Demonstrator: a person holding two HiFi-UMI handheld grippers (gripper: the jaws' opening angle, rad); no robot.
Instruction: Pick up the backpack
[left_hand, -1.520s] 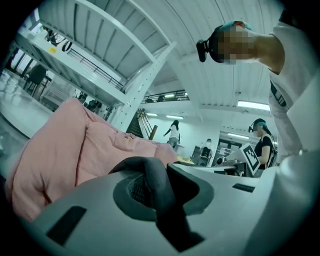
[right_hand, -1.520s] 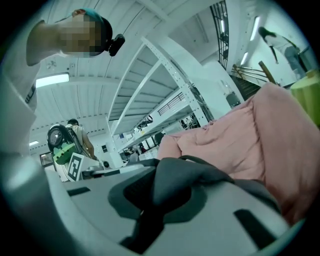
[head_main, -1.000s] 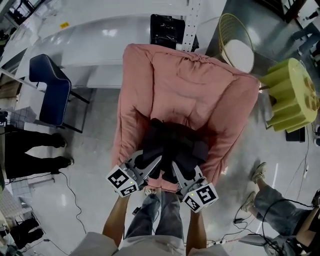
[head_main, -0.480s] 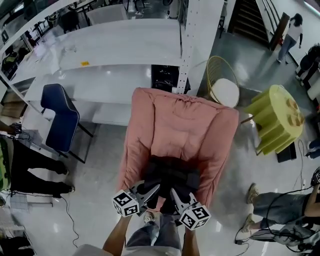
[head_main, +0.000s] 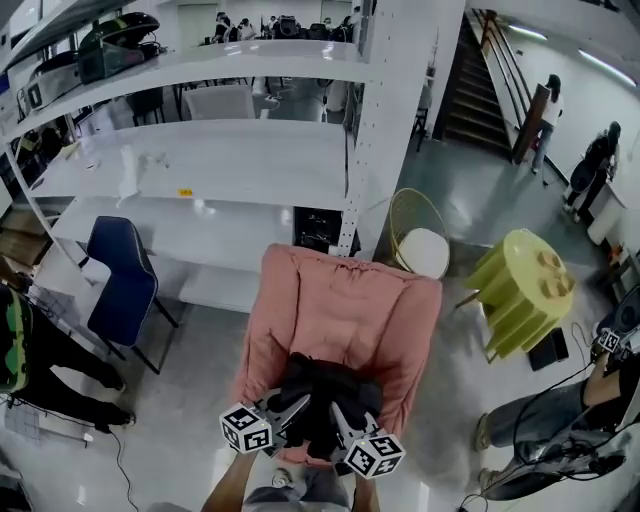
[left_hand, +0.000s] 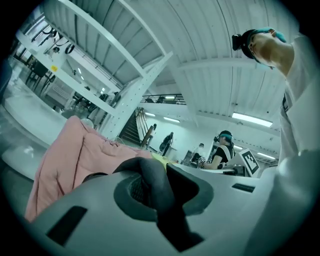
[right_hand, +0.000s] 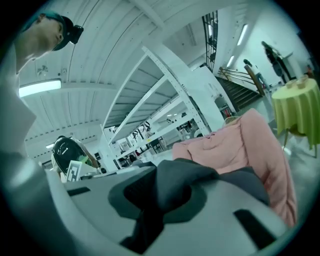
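The black backpack (head_main: 318, 392) hangs in front of the pink padded armchair (head_main: 345, 305), low in the head view. My left gripper (head_main: 298, 405) is shut on a dark strap (left_hand: 152, 187) of the backpack at its left side. My right gripper (head_main: 336, 412) is shut on another dark strap (right_hand: 172, 190) at its right side. In both gripper views the strap fills the gap between the jaws, and the pink armchair (left_hand: 75, 150) (right_hand: 235, 145) shows beyond. The backpack's lower part is hidden behind the grippers.
A blue chair (head_main: 120, 285) stands left of the armchair. White shelving (head_main: 210, 160) and a post (head_main: 385, 110) rise behind it. A wire stool (head_main: 422, 245) and a yellow-covered table (head_main: 525, 290) stand to the right. People stand at the left edge (head_main: 40, 365) and lower right (head_main: 560, 420).
Both grippers have risen together with the backpack's straps in them. The armchair and floor look smaller and farther away, and more of the shelving and room has come into the head view.
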